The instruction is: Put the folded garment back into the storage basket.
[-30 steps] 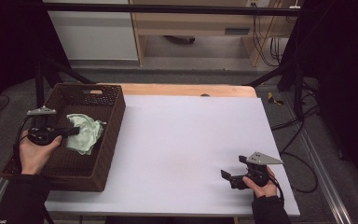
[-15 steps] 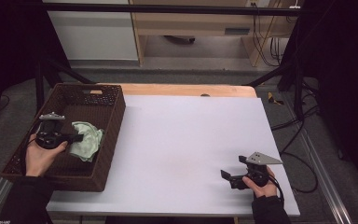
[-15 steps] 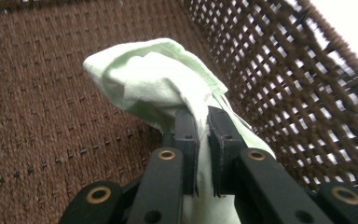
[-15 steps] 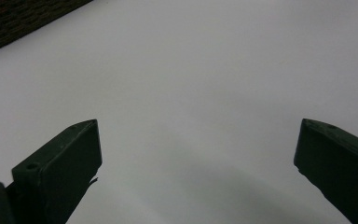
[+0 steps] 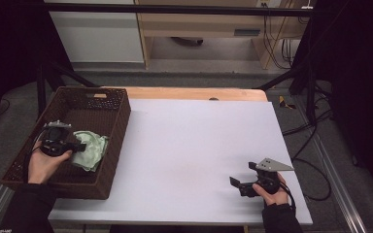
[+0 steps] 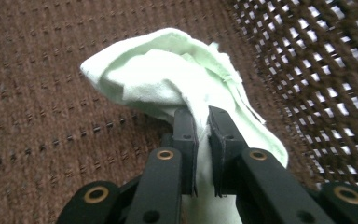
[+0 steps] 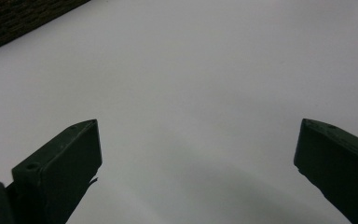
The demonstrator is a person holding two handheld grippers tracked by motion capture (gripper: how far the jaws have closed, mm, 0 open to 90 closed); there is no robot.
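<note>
A pale green cloth [image 5: 91,149] lies bunched inside the brown wicker basket [image 5: 108,95] at the table's left. My left gripper [image 5: 81,145] is down in the basket, shut on a fold of the green cloth [image 6: 168,79]; in the left gripper view the two black jaws pinch the fabric between them, with the basket floor [image 6: 42,93] behind. My right gripper [image 5: 235,182] rests on the white table [image 5: 194,141] near the front right, open, with nothing between its jaws [image 7: 198,140].
The basket's woven side wall [image 6: 317,70] rises just to the right of the cloth in the left gripper view. A wooden strip [image 5: 194,93] runs along the table's far edge. Dark stand legs and cables surround the table.
My left gripper has sunk lower into the basket and come toward the front with the cloth. The right gripper has stayed put.
</note>
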